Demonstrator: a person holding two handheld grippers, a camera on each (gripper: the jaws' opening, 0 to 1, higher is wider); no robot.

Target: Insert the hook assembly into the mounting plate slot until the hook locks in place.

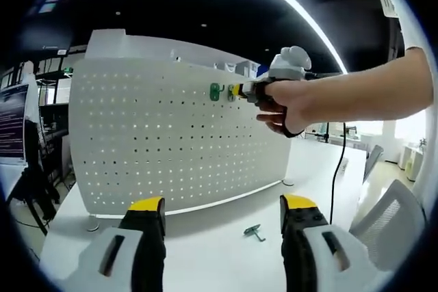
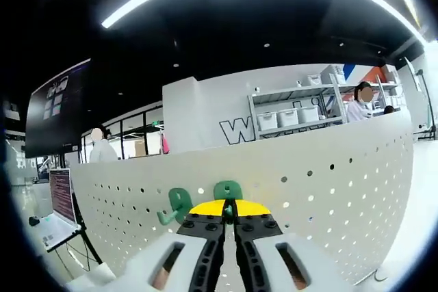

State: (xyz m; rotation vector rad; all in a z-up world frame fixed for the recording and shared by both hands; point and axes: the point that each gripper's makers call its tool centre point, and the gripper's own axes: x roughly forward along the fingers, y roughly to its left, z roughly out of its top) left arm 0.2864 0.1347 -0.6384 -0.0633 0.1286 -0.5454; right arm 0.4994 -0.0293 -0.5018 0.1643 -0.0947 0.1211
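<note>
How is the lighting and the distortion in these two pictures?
Left gripper view: a bright curved ceiling light strip and a glaring window at the right; the white perforated pegboard bulges from the fisheye. Right gripper view: dark ceiling; sharp green plastic hook.

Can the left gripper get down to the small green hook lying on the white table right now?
Probably yes. The left gripper is open, its yellow-tipped jaws apart and holding nothing, and the small green hook lies on the bare white table between them, in front of the white pegboard. Nothing stands in the way.
</note>
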